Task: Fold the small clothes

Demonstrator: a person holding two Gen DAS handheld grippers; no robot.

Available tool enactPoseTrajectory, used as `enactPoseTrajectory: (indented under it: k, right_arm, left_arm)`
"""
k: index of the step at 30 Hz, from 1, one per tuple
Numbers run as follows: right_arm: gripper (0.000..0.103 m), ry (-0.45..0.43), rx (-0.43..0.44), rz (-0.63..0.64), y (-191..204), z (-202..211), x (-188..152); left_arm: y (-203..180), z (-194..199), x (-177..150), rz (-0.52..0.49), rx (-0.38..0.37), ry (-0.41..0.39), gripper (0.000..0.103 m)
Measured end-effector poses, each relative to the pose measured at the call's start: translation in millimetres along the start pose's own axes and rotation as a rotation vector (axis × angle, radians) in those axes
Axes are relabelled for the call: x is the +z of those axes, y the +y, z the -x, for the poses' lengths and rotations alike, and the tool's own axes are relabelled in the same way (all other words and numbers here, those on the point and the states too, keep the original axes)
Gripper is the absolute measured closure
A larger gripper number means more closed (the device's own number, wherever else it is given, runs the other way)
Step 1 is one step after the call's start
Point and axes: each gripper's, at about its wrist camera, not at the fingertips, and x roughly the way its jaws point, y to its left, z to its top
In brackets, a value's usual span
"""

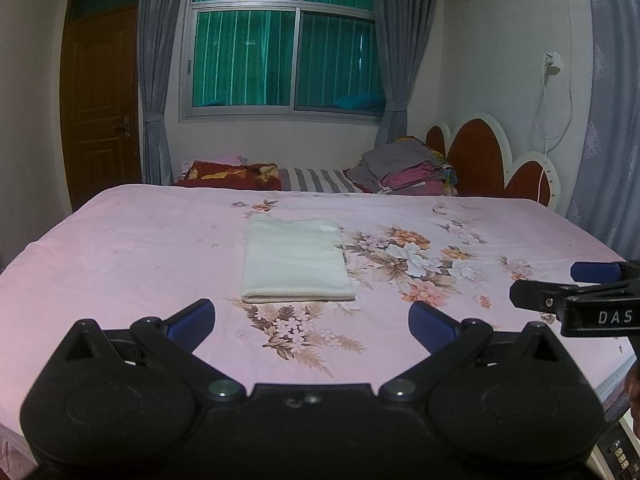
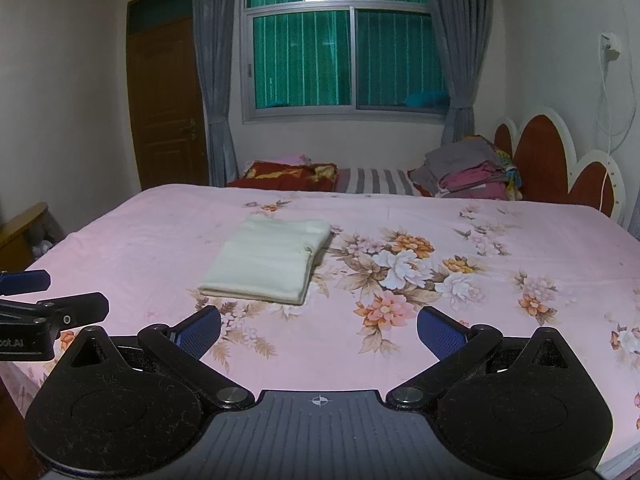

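Cloth [image 1: 296, 260] folded flat on bed [image 1: 120, 248], both grippers spread wide, w/ nothing held

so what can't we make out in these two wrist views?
- Folded white cloth: garment type unclear in both views; folded up, only the top layer shows.
- Clothes pile by the headboard: items too small and overlapped to count.
- Right gripper: cut off by the frame edge in the left wrist view.
- Left gripper: likewise cut off in the right wrist view.
- Bed near edge: hidden behind the gripper bodies.
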Motion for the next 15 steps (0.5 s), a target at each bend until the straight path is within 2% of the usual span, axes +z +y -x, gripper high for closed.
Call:
enactPoseTrajectory:
  k: [15]
  right_arm:
    - [0.0,0.005,0.006,0.005,-4.5,1.0,0.4]
  left_arm:
    - [3.8,-2.8,1.3,-0.009,0.003,0.003,0.0]
